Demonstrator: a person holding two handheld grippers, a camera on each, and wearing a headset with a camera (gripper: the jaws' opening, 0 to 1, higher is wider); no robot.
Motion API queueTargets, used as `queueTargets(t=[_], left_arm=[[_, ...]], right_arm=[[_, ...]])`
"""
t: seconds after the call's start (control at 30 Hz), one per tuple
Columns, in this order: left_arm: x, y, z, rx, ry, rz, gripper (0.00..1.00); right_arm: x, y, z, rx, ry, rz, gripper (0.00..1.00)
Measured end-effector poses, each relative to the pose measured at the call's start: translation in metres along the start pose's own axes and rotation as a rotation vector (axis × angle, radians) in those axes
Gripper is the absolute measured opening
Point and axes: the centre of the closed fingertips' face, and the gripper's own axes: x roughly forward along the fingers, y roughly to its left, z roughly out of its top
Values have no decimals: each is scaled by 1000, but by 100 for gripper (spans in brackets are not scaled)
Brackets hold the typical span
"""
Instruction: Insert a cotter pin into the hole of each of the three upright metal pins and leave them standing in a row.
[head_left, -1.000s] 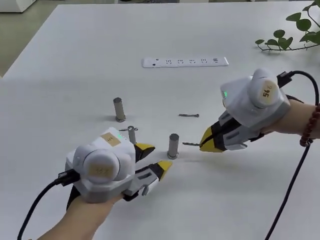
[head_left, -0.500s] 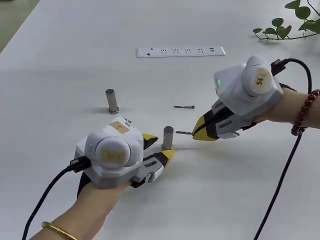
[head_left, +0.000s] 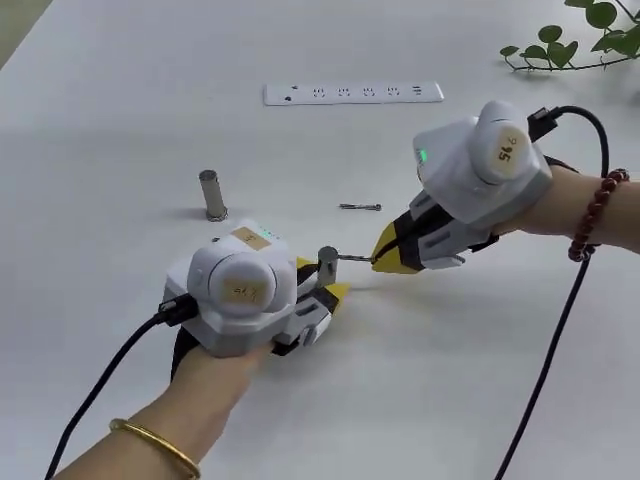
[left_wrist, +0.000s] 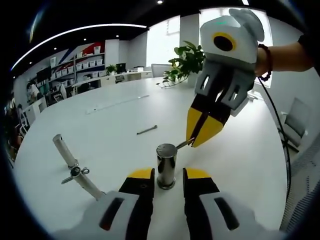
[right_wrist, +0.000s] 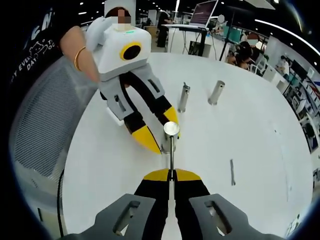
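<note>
The left hand-held gripper (head_left: 321, 279) was released, its jaws straddling the base of an upright pin (left_wrist: 166, 162) on the counter (head_left: 420, 380), with a slight gap on each side. Facing it, the right hand-held gripper (right_wrist: 171, 174) was clenched on a cotter pin (right_wrist: 171, 152), whose tip met the pin's side just under its top. Left of the left hand-held gripper stood a second pin (left_wrist: 89, 185) carrying a fitted cotter pin (left_wrist: 75, 172), and beyond it a third pin (head_left: 211, 195). A loose cotter pin (head_left: 360, 207) lay beyond the right hand-held gripper's jaws, and a power strip (head_left: 352, 93) farther off.

Left gripper (head_left: 322, 279) fingers parted, low; right gripper (head_left: 379, 261) fingers pinched, facing it.
</note>
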Motion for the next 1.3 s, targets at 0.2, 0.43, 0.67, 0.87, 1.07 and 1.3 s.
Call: queueTargets(t=[0.2,0.43,0.67,0.87,1.07,1.3], left_arm=[[3,1,1,4,-7,10,14],[3,4,0,12,-7,17,10],[3,4,0,31,-11,4,10],[4,4,0,38,-25,-20,10],[5,3,0,50,-35,-40,10],[6,3,1,58,-41,-34,10]], right_arm=[[1,-2,1,-7,5,-2,0],[2,-6,0,-14,6,-1,0],[2,-5,3,-35,15,-1,0],[2,-5,4,-63,24,5,0],[2,-4,7,-89,20,24,0],[0,-3,13,-83,11,36,0]])
